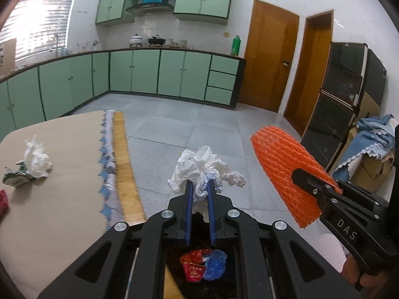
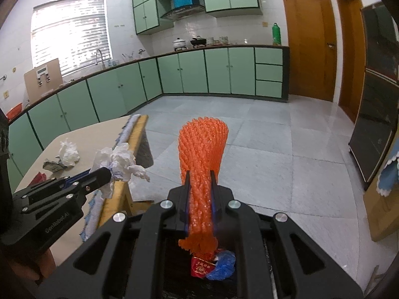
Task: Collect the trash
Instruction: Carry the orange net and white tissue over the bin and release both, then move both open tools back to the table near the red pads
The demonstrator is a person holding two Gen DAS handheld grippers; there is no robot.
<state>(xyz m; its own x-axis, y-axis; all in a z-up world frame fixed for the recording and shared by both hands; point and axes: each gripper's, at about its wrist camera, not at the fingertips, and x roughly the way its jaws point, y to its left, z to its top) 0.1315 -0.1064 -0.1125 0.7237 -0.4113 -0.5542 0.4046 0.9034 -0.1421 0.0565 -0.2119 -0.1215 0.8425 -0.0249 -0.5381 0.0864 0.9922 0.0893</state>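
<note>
My left gripper is shut on a crumpled white tissue wad, held in the air off the table's edge; it also shows in the right wrist view. My right gripper is shut on an orange foam net sleeve, seen from the side in the left wrist view. Below both grippers is a dark bin holding a red wrapper and a blue plastic scrap. More trash lies on the table: a white tissue, a green-white wrapper and a red wrapper.
The beige table with a cloth edge is on the left. Green cabinets line the far wall. A dark cabinet and a cardboard box with blue cloth stand on the right. Grey tiled floor lies ahead.
</note>
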